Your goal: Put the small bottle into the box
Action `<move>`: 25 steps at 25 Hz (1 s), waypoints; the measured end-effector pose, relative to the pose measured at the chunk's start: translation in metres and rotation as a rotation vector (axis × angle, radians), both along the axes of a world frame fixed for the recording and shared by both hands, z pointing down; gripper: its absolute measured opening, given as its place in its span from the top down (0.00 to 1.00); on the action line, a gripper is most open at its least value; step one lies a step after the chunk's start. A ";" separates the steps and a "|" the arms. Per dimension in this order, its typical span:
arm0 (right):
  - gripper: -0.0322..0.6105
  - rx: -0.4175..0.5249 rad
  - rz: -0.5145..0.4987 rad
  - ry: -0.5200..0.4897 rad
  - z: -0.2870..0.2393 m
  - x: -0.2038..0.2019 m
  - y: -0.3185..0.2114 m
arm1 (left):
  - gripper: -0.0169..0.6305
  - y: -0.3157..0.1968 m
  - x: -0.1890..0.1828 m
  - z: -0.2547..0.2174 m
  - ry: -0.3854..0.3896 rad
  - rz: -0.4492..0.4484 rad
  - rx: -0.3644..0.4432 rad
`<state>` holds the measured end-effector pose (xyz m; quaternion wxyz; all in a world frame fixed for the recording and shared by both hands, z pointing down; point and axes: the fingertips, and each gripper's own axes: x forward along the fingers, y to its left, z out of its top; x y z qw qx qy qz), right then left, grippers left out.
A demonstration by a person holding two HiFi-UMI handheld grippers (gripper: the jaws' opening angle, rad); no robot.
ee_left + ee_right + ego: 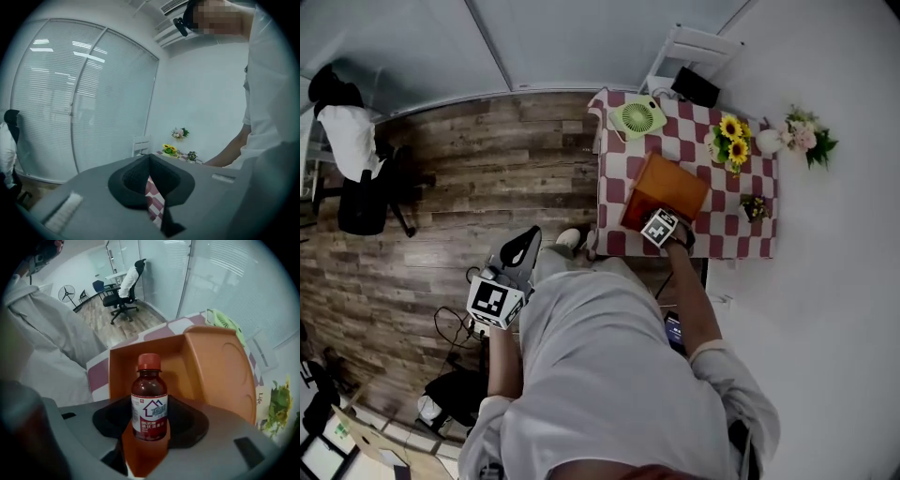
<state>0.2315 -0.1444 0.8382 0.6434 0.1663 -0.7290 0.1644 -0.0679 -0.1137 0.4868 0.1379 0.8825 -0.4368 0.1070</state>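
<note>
Orange box (176, 364) of rigid plastic is seen open on a red-and-white checked tablecloth (611, 202). Its moulded orange lid (222, 366) is raised at one side of the box. Inside the box only orange walls are made out.

Small brown bottle (149, 401) with a red screw cap and a white printed label is held at the box opening, cap end toward the box's inner wall. Whether it touches the box bottom cannot be told.

Right gripper (659, 228) is positioned at the box's near edge. Its jaws are clamped on the bottle body, with the dark pads pressed on both sides of the label.

Left gripper (500, 295) is kept well apart from the box, off the table and over the wood-plank floor (487, 159) beside the person. Its jaws are closed together, with nothing between them.

Green round fan (637, 117) and a pot of yellow sunflowers (732, 139) are set on the cloth near the box.
</note>
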 end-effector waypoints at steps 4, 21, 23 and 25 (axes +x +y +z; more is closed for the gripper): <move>0.60 -0.063 -0.003 0.049 0.025 0.021 0.006 | 0.97 0.003 0.004 0.014 0.010 -0.038 -0.033; 0.58 -0.011 0.076 -0.027 0.015 0.018 0.001 | 0.97 -0.001 0.016 0.003 0.033 -0.024 -0.042; 0.57 -0.003 0.140 -0.077 0.000 0.016 -0.003 | 0.97 -0.005 0.020 0.004 0.033 -0.004 -0.045; 0.56 0.011 0.205 -0.133 -0.016 0.014 -0.006 | 0.97 -0.008 0.021 0.001 0.036 0.016 -0.050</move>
